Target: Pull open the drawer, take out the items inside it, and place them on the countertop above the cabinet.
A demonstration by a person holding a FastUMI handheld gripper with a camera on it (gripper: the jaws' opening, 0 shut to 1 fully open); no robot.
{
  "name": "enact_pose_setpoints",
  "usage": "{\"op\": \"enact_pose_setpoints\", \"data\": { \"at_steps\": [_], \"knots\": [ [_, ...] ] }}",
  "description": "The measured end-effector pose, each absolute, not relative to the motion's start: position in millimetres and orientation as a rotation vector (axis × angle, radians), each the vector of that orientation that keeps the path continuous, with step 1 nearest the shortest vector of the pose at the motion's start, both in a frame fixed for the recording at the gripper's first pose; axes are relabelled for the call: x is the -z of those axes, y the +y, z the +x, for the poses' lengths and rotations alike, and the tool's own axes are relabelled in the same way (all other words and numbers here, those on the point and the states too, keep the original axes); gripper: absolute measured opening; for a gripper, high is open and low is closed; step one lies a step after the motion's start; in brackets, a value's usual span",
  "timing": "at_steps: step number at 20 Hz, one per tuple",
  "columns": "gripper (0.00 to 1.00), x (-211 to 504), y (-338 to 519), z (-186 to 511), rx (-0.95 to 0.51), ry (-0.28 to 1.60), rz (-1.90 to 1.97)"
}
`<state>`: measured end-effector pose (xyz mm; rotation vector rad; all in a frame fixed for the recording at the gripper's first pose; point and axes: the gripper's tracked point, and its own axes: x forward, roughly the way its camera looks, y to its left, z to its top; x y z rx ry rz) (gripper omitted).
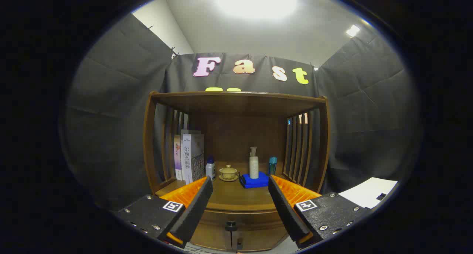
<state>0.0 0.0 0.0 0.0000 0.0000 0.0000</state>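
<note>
One wooden cabinet with slatted sides stands beyond the gripper, whose fingers are spread wide apart and hold nothing. Its countertop carries upright books at the left, then a small white bottle, a lidded ceramic cup on a saucer, a pale pump bottle standing on a folded blue cloth, and a teal tumbler. Below the countertop, between the fingers, sits the curved drawer, shut, with a dark round knob at its front; what it holds is hidden.
</note>
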Motion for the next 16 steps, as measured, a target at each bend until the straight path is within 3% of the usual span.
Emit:
{"op": "enact_pose_setpoints", "data": {
  "at_steps": [16],
  "knots": [
    [0.94, 38.9, -31.5, 7.9, 0.005, 0.024, -0.046]
  ]
}}
